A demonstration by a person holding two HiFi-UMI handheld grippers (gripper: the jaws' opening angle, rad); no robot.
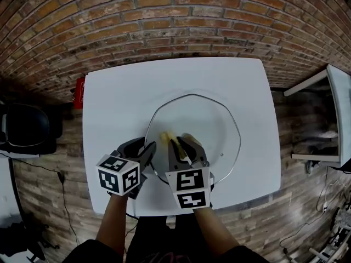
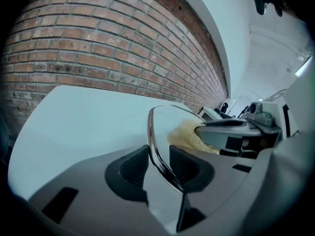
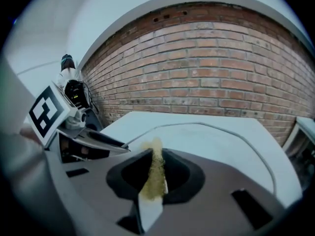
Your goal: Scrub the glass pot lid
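Left tongs point(image 2: 158, 163) clamp the near rim of the glass pot lid point(image 1: 204, 119), right tongs point(image 3: 155, 167) pinch the yellow sponge point(image 3: 155, 178) just inside that rim; best to hold the rim steady and stroke with even pressure.

The place looks like a plain test or recording room more than a home. A bare white worktop point(image 1: 120, 92) stands on a floor of wooden planks point(image 1: 44, 185), close to a rough brick wall point(image 1: 164, 21). Loose black cables point(image 1: 62, 199) run over the floor at the left, and more lie in the lower right corner. A dark, chair-like object point(image 1: 24, 126) stands at the left and a white table or shelf point(image 1: 340, 108) at the right.
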